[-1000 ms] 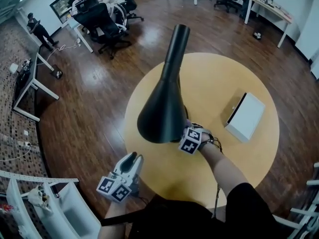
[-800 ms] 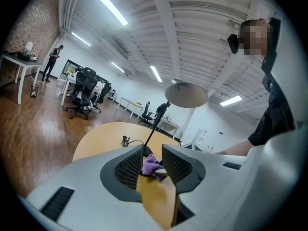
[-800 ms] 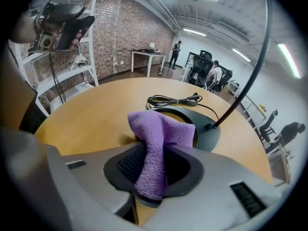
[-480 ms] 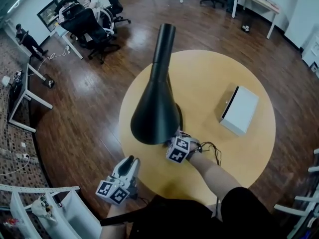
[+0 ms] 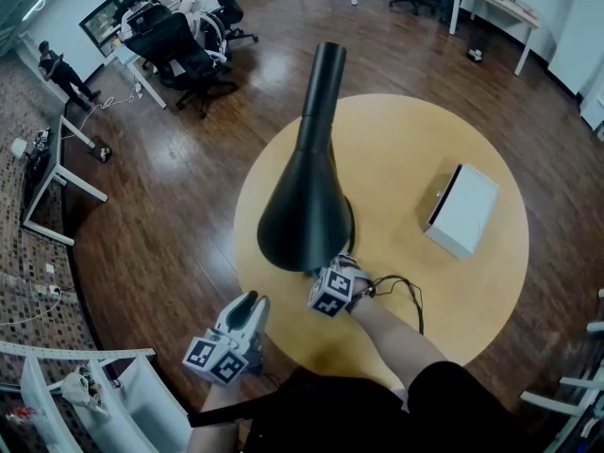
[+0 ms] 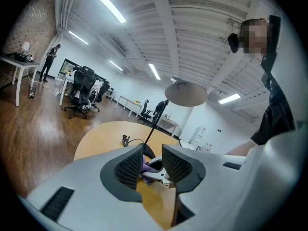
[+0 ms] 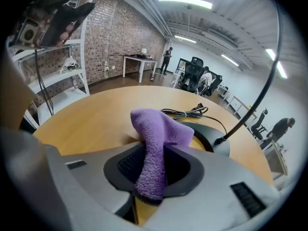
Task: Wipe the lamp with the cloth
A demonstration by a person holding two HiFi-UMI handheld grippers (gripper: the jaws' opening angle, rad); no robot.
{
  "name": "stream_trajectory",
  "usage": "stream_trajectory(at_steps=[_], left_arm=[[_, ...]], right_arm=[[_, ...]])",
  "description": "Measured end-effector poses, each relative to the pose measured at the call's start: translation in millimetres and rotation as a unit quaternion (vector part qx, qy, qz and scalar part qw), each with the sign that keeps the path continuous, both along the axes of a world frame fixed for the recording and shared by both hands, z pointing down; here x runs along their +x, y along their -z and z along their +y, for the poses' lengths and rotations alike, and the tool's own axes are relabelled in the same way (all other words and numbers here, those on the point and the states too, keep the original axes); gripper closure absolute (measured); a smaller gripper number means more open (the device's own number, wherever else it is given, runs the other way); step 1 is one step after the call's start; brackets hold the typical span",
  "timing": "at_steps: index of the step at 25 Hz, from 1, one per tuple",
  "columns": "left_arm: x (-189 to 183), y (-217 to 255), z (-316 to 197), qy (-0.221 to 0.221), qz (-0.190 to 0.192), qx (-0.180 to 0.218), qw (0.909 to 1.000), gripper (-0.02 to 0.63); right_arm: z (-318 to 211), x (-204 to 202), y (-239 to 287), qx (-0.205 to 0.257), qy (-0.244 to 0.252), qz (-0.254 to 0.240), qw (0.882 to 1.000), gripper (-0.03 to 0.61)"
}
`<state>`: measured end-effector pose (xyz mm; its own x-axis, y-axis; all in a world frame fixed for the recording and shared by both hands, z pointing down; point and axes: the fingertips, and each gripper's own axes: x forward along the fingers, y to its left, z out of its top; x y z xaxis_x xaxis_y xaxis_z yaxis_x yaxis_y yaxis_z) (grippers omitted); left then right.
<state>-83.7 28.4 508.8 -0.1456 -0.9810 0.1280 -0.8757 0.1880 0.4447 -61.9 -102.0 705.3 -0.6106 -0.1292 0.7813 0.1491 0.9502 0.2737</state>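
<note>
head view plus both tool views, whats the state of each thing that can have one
lamp: standing upright on the table, cannot tell if lit
cloth: bunched, pinched in the right tool
right tool: shut on the cloth, near the lamp's base
left tool: open, nothing gripped
cord: bundled, lying on the table by the lamp's base
white box: lying flat on the table

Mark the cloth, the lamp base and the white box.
purple cloth [image 7: 153,145], right gripper view, on the middle of its upright fold.
lamp base [image 7: 207,135], right gripper view, on its dark top face.
white box [image 5: 464,208], head view, middle of its top.
</note>
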Motion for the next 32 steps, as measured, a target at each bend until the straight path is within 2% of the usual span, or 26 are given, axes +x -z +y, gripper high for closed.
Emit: stream_trajectory(at_steps=[4, 9, 14, 17, 24, 29, 32], left_arm=[[9.7, -0.8, -10.9, -0.008, 0.003, 0.005, 0.9999, 0.497], [19.8, -6.0, -27.6, -0.023, -0.007, -0.005, 0.9997, 0.497], [20.6, -3.5, -42.0, -0.021, -0.02, -0.015, 0.9995, 0.497], [19.2, 1.1, -37.5, -0.007, -0.022, -0.018, 0.9996, 0.497], [40.0, 13.3, -20.1, 0.029, -0.033, -0.043, 0.9981, 0.497], [35.3, 10.1, -5.2, 0.051, -0.043, -0.054, 0.9963, 0.497], [30.2, 3.0, -5.9, 0.056, -0.04, -0.054, 0.9962, 0.497]], right_arm=[[-3.2, 12.9, 6.9, -0.011, 0.029, 0.031, 0.999, 0.483], [-28.1, 39.6, 8.3, 0.016, 0.078, 0.072, 0.994, 0.483], [-81.7, 52.4, 15.0, 0.024, 0.06, 0.067, 0.996, 0.483], [-113.9, 42.7, 17.3, 0.013, 0.053, 0.05, 0.997, 0.483], [-147.6, -5.5, 31.4, 0.01, 0.089, 0.011, 0.996, 0.483], [-144.7, -22.0, 22.5, 0.012, 0.066, 0.017, 0.998, 0.483], [-131.0, -22.6, 11.4, 0.003, 0.093, 0.041, 0.995, 0.483]])
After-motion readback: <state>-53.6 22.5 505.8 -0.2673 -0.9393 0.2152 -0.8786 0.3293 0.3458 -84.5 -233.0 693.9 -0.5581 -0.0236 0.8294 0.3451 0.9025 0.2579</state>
